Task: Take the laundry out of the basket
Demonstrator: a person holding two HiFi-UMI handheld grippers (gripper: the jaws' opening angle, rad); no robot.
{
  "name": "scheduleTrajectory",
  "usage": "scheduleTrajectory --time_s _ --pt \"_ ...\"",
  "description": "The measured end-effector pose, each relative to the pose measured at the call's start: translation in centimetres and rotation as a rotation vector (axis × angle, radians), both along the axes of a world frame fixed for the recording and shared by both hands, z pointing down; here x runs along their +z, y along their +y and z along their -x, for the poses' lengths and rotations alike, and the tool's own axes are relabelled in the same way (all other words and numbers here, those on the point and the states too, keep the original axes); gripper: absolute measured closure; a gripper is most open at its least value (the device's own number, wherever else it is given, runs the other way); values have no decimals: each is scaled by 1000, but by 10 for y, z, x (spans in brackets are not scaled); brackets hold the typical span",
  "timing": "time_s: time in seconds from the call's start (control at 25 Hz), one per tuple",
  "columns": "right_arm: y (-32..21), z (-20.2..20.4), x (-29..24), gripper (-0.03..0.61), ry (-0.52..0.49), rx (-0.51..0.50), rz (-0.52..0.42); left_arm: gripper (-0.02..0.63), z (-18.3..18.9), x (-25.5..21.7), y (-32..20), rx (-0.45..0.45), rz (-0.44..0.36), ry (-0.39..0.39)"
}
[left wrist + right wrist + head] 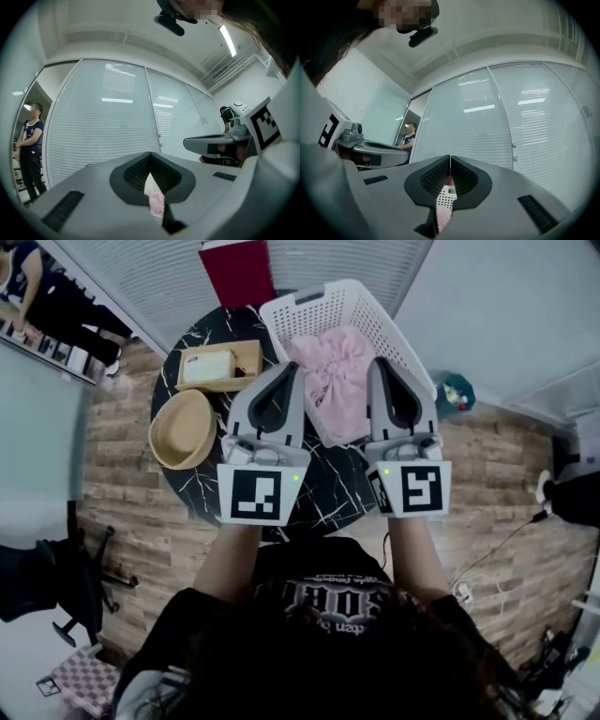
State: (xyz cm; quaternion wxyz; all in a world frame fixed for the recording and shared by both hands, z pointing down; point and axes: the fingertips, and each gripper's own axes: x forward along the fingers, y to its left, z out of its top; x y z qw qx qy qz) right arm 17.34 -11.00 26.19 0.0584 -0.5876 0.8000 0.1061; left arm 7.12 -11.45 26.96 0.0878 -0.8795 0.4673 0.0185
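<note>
A person holds 2 grippers over a round black table (323, 493), both pointing toward 12 o'clock. The white basket (323, 298) stands at the table's 1 o'clock edge, with the pink laundry (333, 367) bunched inside it. The left gripper (291, 367) sits just at the basket's 9 o'clock side, its jaws pressed together at the tips with nothing gripped. Its own view shows only a sliver of basket mesh and pink cloth beyond the closed tips. The right gripper (380, 362) hangs over the basket's 3 o'clock rim, beside the laundry, its jaws likewise fully closed and empty. A tan bowl (183, 427) rests at the table's 9 o'clock. A shallow wooden box (220, 367) lies at 11 o'clock, just beside the basket. Pale blinds (108, 136) fill the background of both gripper views, and a bystander (29, 145) stands at 9 o'clock in the left gripper view.
</note>
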Motion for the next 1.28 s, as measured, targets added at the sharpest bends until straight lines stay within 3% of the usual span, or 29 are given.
scheduleTrajectory --time_s 0.32,0.88,1.28 --pt "-5 14 2 551 -9 -44 -2 614 4 -1 3 -17 -9 -11" --pt "-23 39 5 550 34 7 16 614 36 4 -15 44 7 8" --pt "-62 38 15 548 72 -95 101 614 33 3 -35 -1 13 13"
